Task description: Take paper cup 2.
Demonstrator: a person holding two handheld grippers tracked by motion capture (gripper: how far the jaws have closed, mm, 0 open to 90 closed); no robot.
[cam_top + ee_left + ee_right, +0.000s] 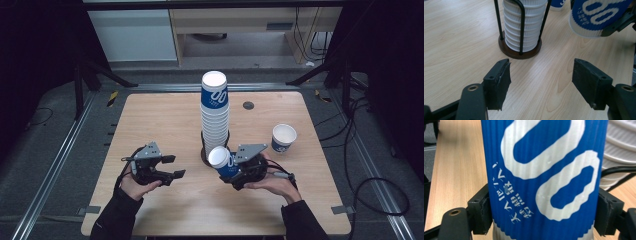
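Cup work at our table (165, 120), largest first: the pale wooden top carries everything, and the tall stack of cups (215, 112) rises near its middle from a round-based black wire holder (520, 48). To the stack's right, well apart from it, a single cup (283, 137) stands upright on the wood.

Next in size, the blue cup (222, 161) we are handling lies tilted in our right hand-held gripper (239, 170), just in front of the holder's base with its white mouth turned toward the stack. In the right gripper view its two pads press on either side of the ribbed blue wall (544, 182), so the grip is closed on the cup.

Our left hand-held gripper (172, 167) hangs over bare wood left of the holder, jaws parted with nothing between them; the left gripper view shows its pads (591, 82) well apart.

Risks, as we judge them: the thin paper wall could buckle if the squeeze tightens, and the cup could slip out if it eases. Working this close to the holder, a careless swing could nudge the stack and tip it.
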